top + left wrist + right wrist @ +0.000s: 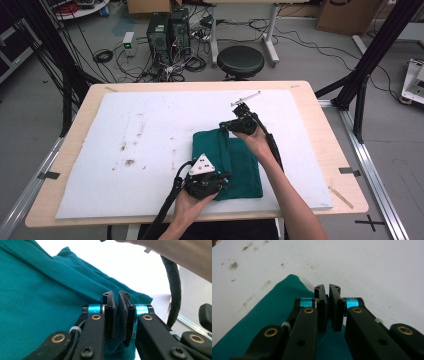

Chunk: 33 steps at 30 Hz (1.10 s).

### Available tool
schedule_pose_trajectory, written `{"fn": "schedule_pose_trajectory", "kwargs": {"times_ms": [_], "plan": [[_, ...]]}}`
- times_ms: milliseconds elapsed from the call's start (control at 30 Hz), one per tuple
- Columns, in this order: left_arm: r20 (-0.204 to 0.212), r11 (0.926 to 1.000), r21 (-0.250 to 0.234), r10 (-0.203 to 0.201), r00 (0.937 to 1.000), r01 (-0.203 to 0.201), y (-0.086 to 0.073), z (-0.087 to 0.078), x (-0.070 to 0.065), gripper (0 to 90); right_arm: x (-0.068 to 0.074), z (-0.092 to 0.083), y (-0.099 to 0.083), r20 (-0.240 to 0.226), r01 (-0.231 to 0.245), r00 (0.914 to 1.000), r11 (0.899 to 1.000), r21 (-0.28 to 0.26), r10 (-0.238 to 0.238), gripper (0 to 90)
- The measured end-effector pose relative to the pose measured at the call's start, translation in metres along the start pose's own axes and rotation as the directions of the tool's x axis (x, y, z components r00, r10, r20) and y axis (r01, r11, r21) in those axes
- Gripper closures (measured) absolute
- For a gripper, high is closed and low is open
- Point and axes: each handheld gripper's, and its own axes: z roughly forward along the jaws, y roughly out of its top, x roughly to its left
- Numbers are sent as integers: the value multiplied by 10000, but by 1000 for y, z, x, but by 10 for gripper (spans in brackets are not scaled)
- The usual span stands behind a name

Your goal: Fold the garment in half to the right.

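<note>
A teal cloth (245, 170) lies folded on the white foam board (150, 125), right of the middle. My left gripper (226, 176) is at the cloth's near left part, with a hand around its body. In the left gripper view its jaws (117, 293) stand almost together, with teal cloth (37, 290) pinched low between the pads. My right gripper (223, 126) is at the cloth's far left corner. Its jaws (327, 287) are likewise nearly closed over the cloth's edge (274, 307). A raised fold runs between the two grippers.
The board covers a wooden table (310, 100) and carries brown stains (129, 162) on its left half. A thin metal tool (246, 97) lies on the board just beyond the right gripper. Behind the table stand a black stool (240, 61) and computer towers (167, 30) among cables.
</note>
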Motion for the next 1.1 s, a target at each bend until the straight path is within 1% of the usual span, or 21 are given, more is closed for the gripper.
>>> {"fn": "schedule_pose_trajectory", "kwargs": {"times_ms": [100,267,333,500,667,967,1067,1100], "plan": [[75,10000,27,35,10000,-35,2,6,-3,838,-6,-4,-6,60,-58,10000,9999,-110,58,865],[240,9999,169,33,9997,-37,5,19,-8,838,-19,-8,-21,97,-451,9989,9989,-129,452,865],[266,9997,227,44,9996,-50,6,24,-10,838,-24,-10,-25,132,-534,9985,9984,-156,536,865],[361,9992,371,102,9993,-115,9,35,-15,838,-29,-16,-30,252,-638,9976,9977,-225,644,865],[444,9983,496,292,9986,-314,12,44,-19,838,-35,-21,-37,328,-759,9965,9967,-298,768,863],[637,9974,635,298,9975,-339,15,60,-26,838,-46,-30,-51,436,-1045,9934,9935,-442,1064,863],[670,9964,775,293,9973,-344,14,65,-27,838,-50,-31,-56,505,-1218,9910,9919,-362,1236,861],[664,9964,780,287,9974,-338,13,67,-27,838,-51,-31,-57,523,-1211,9910,9920,-365,1229,861]]}}
